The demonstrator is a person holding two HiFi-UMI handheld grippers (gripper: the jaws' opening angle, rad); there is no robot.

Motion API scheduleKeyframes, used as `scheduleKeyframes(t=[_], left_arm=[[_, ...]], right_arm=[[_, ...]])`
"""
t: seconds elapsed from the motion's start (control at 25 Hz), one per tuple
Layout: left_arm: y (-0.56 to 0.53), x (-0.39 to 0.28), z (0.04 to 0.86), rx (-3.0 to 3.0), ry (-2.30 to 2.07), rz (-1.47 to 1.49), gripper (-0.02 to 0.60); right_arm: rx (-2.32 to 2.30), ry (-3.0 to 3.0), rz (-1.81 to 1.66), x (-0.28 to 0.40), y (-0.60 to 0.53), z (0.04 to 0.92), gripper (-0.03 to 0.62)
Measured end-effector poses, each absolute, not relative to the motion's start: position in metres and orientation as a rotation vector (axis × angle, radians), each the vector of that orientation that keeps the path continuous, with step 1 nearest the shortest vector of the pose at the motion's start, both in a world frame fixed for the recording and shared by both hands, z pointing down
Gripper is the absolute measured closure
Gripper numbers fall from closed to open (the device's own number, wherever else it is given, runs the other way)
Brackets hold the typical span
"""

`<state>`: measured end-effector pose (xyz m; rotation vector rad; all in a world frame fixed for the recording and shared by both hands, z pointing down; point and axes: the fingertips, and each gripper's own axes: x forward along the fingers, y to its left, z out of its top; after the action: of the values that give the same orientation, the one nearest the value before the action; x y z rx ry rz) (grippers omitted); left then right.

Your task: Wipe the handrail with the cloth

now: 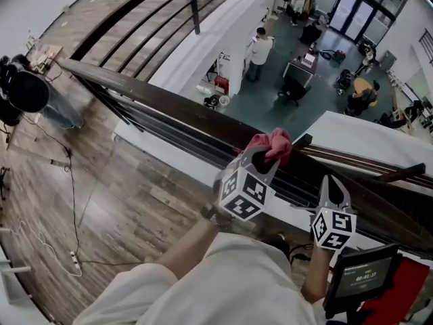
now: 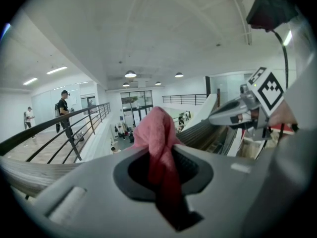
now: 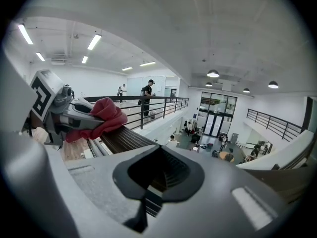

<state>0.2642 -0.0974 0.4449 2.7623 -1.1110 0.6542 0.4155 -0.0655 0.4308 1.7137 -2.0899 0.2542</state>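
The handrail (image 1: 155,97) ran diagonally from upper left to lower right. The screen (image 1: 365,276) at lower right showed digits too blurred to read. The left gripper (image 1: 260,158), clamped on the pink cloth (image 1: 272,145), pressed it onto the rail at centre frame. The right gripper (image 1: 331,183), closed and empty, hung just to the lower right.

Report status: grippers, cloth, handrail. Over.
Left gripper shut on pink cloth, cloth on dark wooden handrail. Right gripper shut, empty, clear of cloth. Nothing seen blocking rail.

Wood-plank mezzanine floor (image 1: 101,181), white walls (image 3: 99,81), glass doors (image 1: 355,9) below (round ceiling lamps (image 3: 213,74)).
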Motion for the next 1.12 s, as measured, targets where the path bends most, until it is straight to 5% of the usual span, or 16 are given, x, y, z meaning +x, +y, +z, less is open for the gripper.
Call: scheduleKeyframes(t=[1.12], left_arm=[[-0.191, 0.011, 0.434, 2.451, -1.521, 0.623, 0.505]], right_arm=[[1.712, -2.060, 0.249, 0.359, -0.098, 0.419, 0.591]])
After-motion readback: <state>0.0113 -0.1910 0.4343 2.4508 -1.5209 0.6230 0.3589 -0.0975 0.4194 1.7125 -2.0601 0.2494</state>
